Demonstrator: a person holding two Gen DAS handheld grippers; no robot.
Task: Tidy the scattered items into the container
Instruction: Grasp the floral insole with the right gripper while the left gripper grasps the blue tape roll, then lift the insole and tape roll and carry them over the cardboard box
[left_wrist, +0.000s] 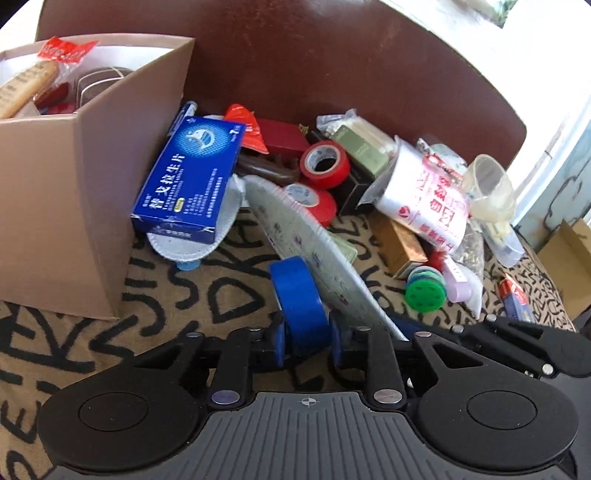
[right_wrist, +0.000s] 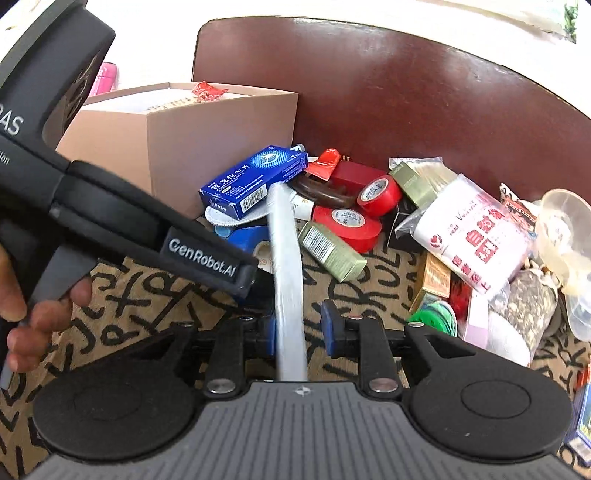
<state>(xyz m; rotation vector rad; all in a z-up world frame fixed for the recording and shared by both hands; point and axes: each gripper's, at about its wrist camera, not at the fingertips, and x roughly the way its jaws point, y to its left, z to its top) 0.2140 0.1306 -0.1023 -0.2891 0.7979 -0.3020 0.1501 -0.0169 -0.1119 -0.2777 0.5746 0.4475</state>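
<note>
In the left wrist view my left gripper (left_wrist: 307, 336) is shut on a blue tape roll (left_wrist: 299, 295), held upright with a blue pad on each side. A flat silvery packet (left_wrist: 314, 251) leans beside the roll. The right wrist view shows this packet (right_wrist: 288, 277) edge-on between the fingers of my right gripper (right_wrist: 299, 328), which is open: the left pad is against it and the right pad stands clear. The cardboard box (left_wrist: 55, 203) holding several items sits at the left, seen further back as the box (right_wrist: 221, 147). The left gripper's body (right_wrist: 199, 254) hides most of the blue roll (right_wrist: 247, 234).
A pile lies on the lettered cloth (left_wrist: 184, 295): blue medicine box (left_wrist: 188, 177), red tape rolls (left_wrist: 325, 162), white printed bag (left_wrist: 424, 195), clear cup (left_wrist: 487, 184), green cap (left_wrist: 424, 291), gold-green carton (right_wrist: 332, 251). A dark red panel (left_wrist: 332, 55) stands behind. A hand (right_wrist: 37, 306) grips the left tool.
</note>
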